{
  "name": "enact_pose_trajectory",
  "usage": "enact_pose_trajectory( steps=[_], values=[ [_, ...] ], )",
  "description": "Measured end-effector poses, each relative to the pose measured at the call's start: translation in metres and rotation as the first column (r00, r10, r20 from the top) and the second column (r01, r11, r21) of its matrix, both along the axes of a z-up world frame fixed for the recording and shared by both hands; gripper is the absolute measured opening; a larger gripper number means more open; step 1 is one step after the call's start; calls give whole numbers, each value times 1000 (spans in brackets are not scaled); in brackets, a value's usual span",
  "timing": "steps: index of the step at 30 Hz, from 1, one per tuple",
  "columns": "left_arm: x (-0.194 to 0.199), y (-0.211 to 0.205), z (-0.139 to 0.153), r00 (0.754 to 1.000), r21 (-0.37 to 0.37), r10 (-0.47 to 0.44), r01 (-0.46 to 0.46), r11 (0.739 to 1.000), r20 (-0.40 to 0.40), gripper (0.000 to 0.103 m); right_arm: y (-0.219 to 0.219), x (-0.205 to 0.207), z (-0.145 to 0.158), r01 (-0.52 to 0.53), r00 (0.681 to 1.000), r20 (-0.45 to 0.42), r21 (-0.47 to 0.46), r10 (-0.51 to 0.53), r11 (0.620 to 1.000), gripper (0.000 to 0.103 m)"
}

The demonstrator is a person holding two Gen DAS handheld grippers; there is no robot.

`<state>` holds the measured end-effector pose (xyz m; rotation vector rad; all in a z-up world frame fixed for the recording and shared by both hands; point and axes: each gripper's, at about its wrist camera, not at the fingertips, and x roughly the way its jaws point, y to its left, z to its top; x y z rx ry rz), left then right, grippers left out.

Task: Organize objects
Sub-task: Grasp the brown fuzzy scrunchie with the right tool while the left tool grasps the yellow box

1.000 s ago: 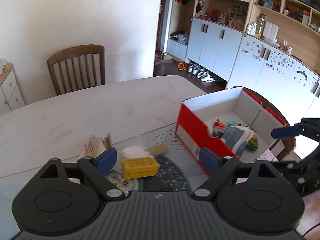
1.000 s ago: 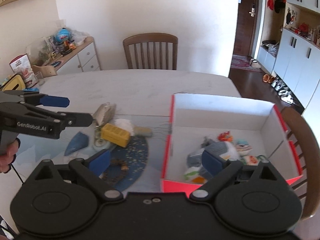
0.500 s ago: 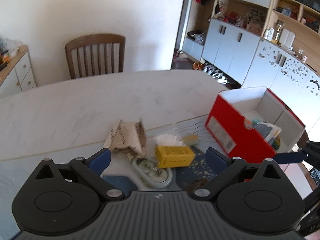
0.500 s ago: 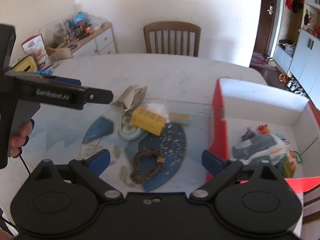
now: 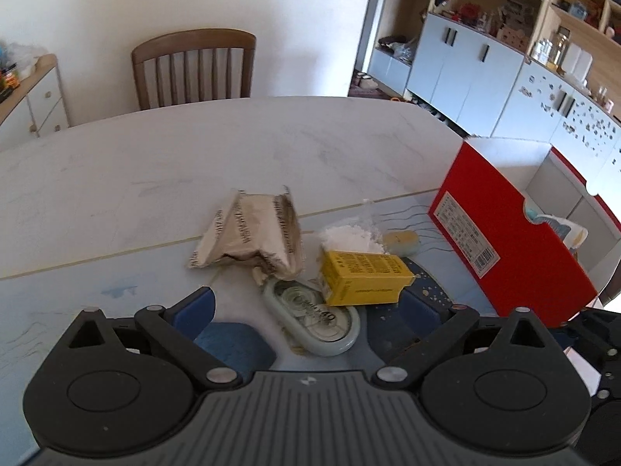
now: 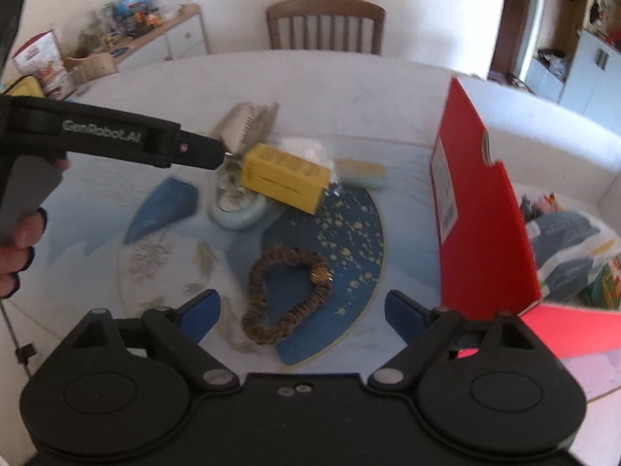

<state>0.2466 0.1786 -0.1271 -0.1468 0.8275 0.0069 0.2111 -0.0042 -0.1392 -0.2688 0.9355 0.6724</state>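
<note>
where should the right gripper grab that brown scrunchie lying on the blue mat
Take the brown scrunchie from above, across one strand of its loop. The near bottom curve sits closest between the right gripper pads, whose jaws are closing with nothing pressed yet. It lies flat and open on the mat, so one pad should go inside the ring and one outside; the metal charm side is less soft.

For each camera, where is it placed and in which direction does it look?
Left wrist: on the left gripper, open, looking down at the yellow box and tape dispenser.
Right wrist: on the right gripper, jaws closing, nothing between them, above the brown scrunchie; the person's hand shows.
Shared: yellow box, red box, chair.
</note>
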Motion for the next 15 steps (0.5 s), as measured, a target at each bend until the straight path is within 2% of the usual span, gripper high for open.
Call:
enact_pose_trajectory(
  steps=[3, 7, 11, 15],
  values=[
    [9, -10, -4, 1000, -6, -22, 22, 1000, 1, 101, -3, 7, -8, 29, 1000, -8, -5, -29, 1000, 81],
    [22, -25, -9, 999, 4, -48, 48, 999, 7, 101, -2, 12, -15, 45, 999, -8, -12, -45, 999, 76],
    [35, -42, -18, 997, 30, -73, 73, 997, -10, 101, -2, 16, -21, 68, 998, -15, -12, -68, 998, 69],
    [43, -59, -27, 996, 92, -83, 84, 992, -19, 101, -1, 20, -27, 79, 996, -35, -15, -80, 997, 62]
  ],
)
